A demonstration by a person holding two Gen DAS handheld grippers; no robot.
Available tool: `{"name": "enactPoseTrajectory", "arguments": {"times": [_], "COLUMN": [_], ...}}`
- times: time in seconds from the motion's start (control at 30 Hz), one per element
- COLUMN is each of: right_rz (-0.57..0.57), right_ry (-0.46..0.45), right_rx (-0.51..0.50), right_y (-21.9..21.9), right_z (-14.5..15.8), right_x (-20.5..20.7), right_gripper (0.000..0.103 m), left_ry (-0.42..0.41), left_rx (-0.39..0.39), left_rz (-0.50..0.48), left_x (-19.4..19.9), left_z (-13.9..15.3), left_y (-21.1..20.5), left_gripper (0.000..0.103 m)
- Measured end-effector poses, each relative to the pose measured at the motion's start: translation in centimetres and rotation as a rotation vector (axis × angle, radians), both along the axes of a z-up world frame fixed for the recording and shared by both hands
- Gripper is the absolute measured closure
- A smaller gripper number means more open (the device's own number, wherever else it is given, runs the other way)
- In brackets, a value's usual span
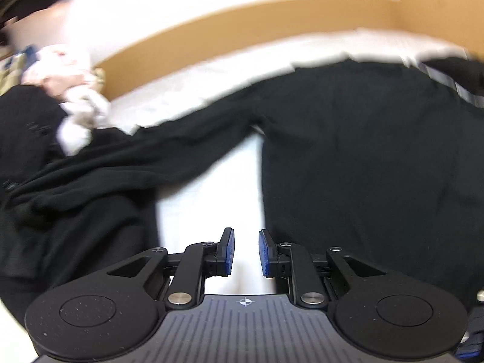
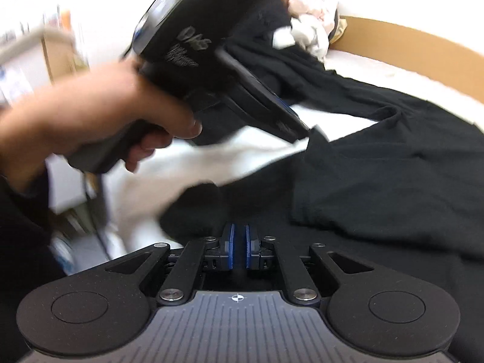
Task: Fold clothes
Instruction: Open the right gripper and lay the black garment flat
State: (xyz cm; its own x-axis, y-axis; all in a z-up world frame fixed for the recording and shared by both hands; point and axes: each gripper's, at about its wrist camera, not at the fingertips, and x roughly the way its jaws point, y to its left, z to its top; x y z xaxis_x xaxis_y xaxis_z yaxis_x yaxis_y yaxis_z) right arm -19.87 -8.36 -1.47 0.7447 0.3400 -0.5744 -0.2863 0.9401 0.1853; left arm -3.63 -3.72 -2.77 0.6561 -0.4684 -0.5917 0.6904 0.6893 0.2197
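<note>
On the white bed sheet (image 1: pixel 208 187), your long-sleeved black knit top (image 1: pixel 363 157) lies limp and light; pinch its hem edge beside the fingers. Left gripper (image 1: pixel 245 252) is released, holding nothing; right gripper (image 2: pixel 239 249) is clenched on dark cloth.

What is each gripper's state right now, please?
Left gripper: open, nothing between its pads.
Right gripper: shut on the black garment.
</note>
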Motion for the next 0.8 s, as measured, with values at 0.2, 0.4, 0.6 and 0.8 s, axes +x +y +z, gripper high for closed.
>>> {"name": "enactPoseTrajectory", "arguments": {"times": [0.2,0.4,0.6,0.8], "right_rz": [-0.317,-0.524,-0.529,-0.665], "right_ry": [-0.076,-0.116,-0.029,-0.164], "right_rx": [0.044,-0.049,-0.107,-0.043], "right_y": [-11.6,-20.1,-23.2,-24.9], "right_z": [1.1,0.6,-1.9,-1.2], "right_x": [-2.9,-2.0,-2.5,-6.4], "right_gripper": [0.050,0.047,0.017,0.002], "left_ry": [0.042,0.016,0.077,0.174], "left_rx": [-0.247,-0.169,-0.095,-0.094], "left_rz": [-0.035,-0.127,-0.143,-0.094], "left_x": [-1.1,-3.1,-2.2,-1.1], "left_z": [1.2,-1.6,-4.2,-5.9], "left_y": [0.8,-6.5,-10.3,-9.2], "left_gripper": [0.068,0.059,0.020,0.000]}}
